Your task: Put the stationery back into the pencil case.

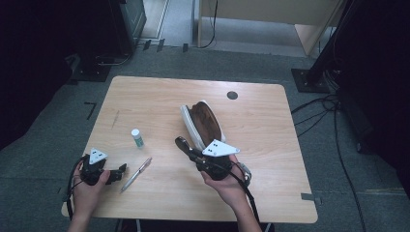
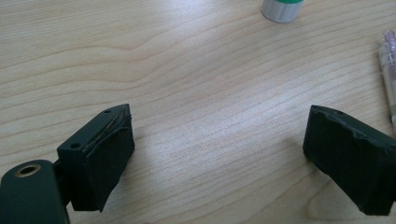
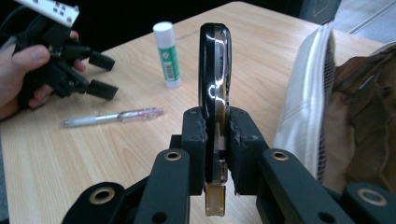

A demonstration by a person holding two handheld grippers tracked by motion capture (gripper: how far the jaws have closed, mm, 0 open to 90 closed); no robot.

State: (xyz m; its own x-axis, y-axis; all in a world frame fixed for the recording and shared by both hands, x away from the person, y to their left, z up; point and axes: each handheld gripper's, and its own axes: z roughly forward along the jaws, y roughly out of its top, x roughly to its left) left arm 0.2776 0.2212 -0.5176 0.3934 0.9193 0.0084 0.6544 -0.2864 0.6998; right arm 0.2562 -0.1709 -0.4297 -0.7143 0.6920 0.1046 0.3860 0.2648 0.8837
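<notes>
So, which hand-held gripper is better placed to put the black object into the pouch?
Right. The right hand-held gripper is already shut on the black object, beside the open pouch. The left hand-held gripper is open, empty, near the pen.

Room lighting is dim; the floor and surroundings beyond the table (image 1: pixel 159 96) fall to near black at both sides. The tabletop is evenly lit from above, with soft, short shadows. Glare streaks the glossy black object (image 3: pixel 215 70) clamped in the right gripper (image 3: pixel 215 140). Between the parted jaws of the left gripper (image 2: pixel 217 154) the wood grain is sharp; the jaw bases nearest the lens are blurred.
</notes>
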